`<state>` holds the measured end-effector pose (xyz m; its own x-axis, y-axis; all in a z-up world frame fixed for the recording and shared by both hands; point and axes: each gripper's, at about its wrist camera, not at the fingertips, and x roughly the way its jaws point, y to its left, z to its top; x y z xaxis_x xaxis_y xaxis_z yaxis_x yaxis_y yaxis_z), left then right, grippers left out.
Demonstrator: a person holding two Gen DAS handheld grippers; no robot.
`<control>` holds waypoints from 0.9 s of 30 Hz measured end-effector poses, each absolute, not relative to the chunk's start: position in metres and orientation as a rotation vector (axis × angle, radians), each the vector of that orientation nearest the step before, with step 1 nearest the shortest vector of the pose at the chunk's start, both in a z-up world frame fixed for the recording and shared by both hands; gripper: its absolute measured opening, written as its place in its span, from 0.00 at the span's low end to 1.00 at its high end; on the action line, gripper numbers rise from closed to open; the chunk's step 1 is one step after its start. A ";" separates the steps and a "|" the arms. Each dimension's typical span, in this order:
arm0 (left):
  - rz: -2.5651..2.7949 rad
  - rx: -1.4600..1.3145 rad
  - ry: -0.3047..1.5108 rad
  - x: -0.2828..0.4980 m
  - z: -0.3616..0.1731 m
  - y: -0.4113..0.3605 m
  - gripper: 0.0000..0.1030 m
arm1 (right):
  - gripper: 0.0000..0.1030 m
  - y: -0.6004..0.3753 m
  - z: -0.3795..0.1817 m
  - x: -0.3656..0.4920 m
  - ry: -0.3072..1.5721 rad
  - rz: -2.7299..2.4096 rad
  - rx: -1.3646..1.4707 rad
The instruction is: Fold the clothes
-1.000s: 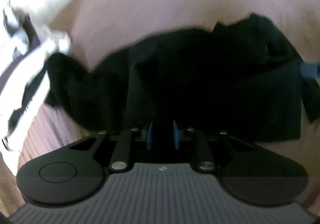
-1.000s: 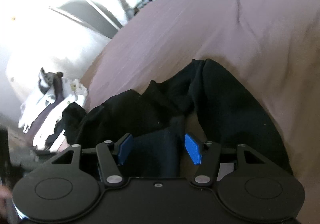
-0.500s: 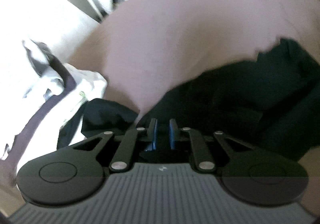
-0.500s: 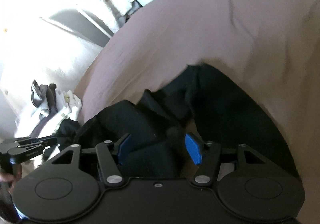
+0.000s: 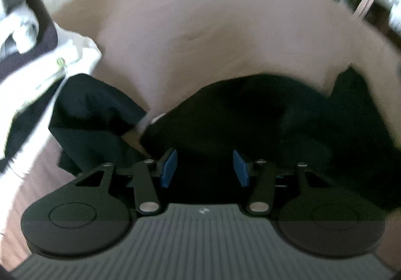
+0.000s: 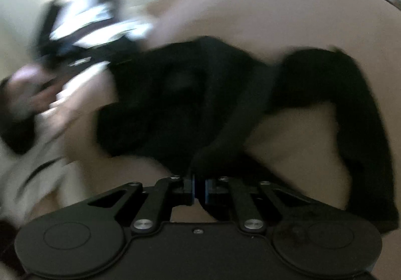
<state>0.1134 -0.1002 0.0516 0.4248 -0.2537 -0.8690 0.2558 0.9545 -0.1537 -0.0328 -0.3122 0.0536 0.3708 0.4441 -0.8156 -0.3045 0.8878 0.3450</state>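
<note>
1. Left view: my left fingers (image 5: 204,167) are partly apart and opening. The blue pads (image 5: 168,168) do not press on anything. The black cloth (image 5: 250,114) lies under and between them, crumpled on the pink bed (image 5: 213,29). Part of the cloth sticks out to the left, and a small white tag (image 5: 156,118) shows near the middle. A pile of white and dark clothes (image 5: 37,59) sits at the left edge of the bed, touching the black cloth. The far room is blurry and I cannot tell what is there.

2. Right view: my right fingers (image 6: 199,191) are closing, almost all the way together. A thin bit of the black cloth (image 6: 175,94) is pinched between them. From the pinch the cloth runs up and away across the bed (image 6: 275,4). One long dark part curves round on the right side and comes down near my tool. At the left my other hand (image 6: 32,94) is a blur, with the left tool in it, beside the clothes pile (image 6: 100,19). This picture is very smeared.
</note>
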 end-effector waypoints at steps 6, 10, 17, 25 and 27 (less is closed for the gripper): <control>-0.353 0.048 1.127 0.100 0.038 -0.109 0.49 | 0.35 -0.316 0.050 -0.033 1.128 0.410 0.103; -0.318 0.036 1.150 0.108 0.037 -0.109 0.50 | 0.55 -0.356 0.050 -0.022 1.052 0.369 0.315; -0.296 -0.090 1.183 0.139 0.027 -0.104 0.55 | 0.67 -0.404 0.021 0.026 0.974 0.376 0.614; -0.304 0.003 1.181 0.161 0.000 -0.144 0.70 | 0.72 -0.416 -0.036 0.103 1.104 0.230 0.802; -0.311 0.044 1.193 0.164 -0.012 -0.154 0.76 | 0.75 -0.414 -0.044 0.115 1.102 0.227 0.816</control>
<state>0.1645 -0.1539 -0.0116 0.3314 -0.2147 -0.9188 0.2607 0.9567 -0.1295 0.1151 -0.4141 -0.0440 0.4628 0.5426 -0.7010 0.2206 0.6954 0.6839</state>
